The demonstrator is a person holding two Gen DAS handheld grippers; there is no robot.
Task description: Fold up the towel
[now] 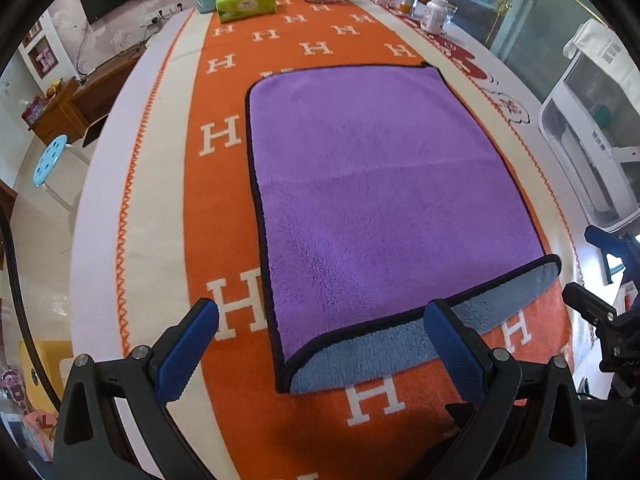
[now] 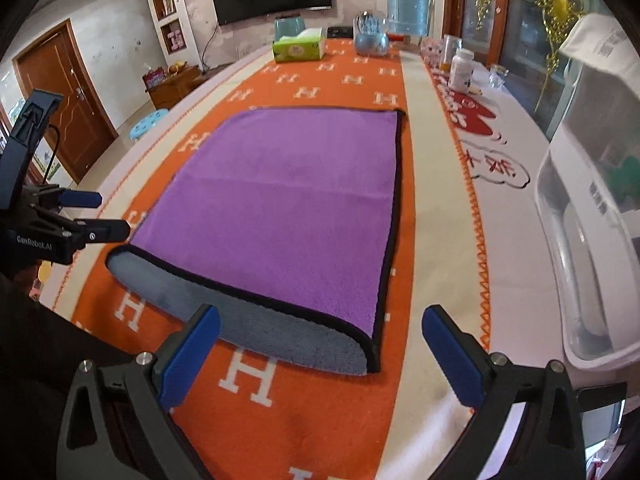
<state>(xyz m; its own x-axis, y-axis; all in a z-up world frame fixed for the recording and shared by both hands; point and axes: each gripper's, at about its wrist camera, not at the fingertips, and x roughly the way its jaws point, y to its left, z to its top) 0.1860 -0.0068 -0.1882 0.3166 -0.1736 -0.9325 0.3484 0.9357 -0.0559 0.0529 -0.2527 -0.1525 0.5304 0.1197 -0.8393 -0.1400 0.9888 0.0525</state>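
Observation:
A purple towel [image 1: 380,184] with black trim lies flat on the orange H-patterned table cover [image 1: 224,220]. Its near edge is curled up, showing the blue-grey underside [image 1: 384,356]. My left gripper [image 1: 320,340] is open and empty, just short of the towel's near left corner. In the right wrist view the towel [image 2: 288,208] lies ahead, its blue-grey underside [image 2: 256,320] showing along the near edge. My right gripper [image 2: 320,344] is open and empty, above the near right corner. The left gripper [image 2: 94,216] shows at the left edge there, and the right gripper [image 1: 592,304] at the right edge of the left wrist view.
A green tissue box [image 2: 299,49], a teal container [image 2: 289,26], a snow globe [image 2: 371,36] and bottles [image 2: 462,70] stand at the table's far end. A clear plastic bin [image 2: 588,240] sits on the right. A blue stool [image 2: 149,123] stands on the floor, left.

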